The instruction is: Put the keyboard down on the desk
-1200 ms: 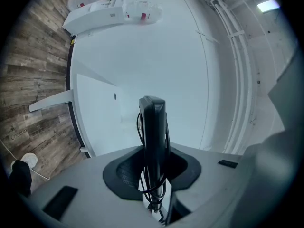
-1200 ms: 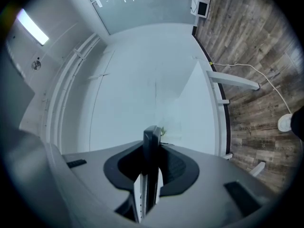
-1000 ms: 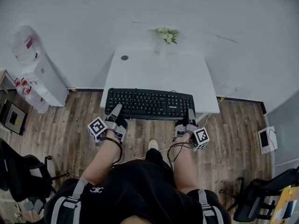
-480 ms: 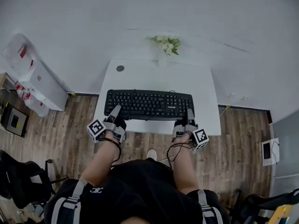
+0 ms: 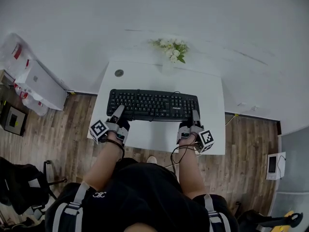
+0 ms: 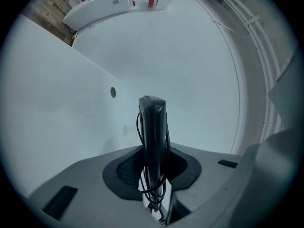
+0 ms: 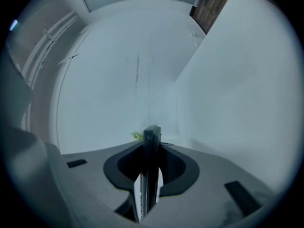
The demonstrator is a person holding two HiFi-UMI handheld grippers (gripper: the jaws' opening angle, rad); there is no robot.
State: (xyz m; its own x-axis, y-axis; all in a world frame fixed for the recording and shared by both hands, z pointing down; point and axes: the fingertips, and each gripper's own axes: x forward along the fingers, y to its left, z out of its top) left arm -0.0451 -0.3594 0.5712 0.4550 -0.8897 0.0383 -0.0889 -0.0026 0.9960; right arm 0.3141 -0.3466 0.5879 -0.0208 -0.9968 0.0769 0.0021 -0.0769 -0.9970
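The keyboard has come over the tabletop; left gripper and right gripper fingers grip its ends. Setting down remains.

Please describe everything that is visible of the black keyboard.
The keyboard is black, full-size, plastic by its look, with rows of dark keys and a small white logo near its right end. It is flat and level over the white desk, long side towards the person. The left gripper clamps its near left edge, the right gripper its near right edge. A thin black cable hangs bunched by the left jaws. Whether it touches the desk cannot be told.
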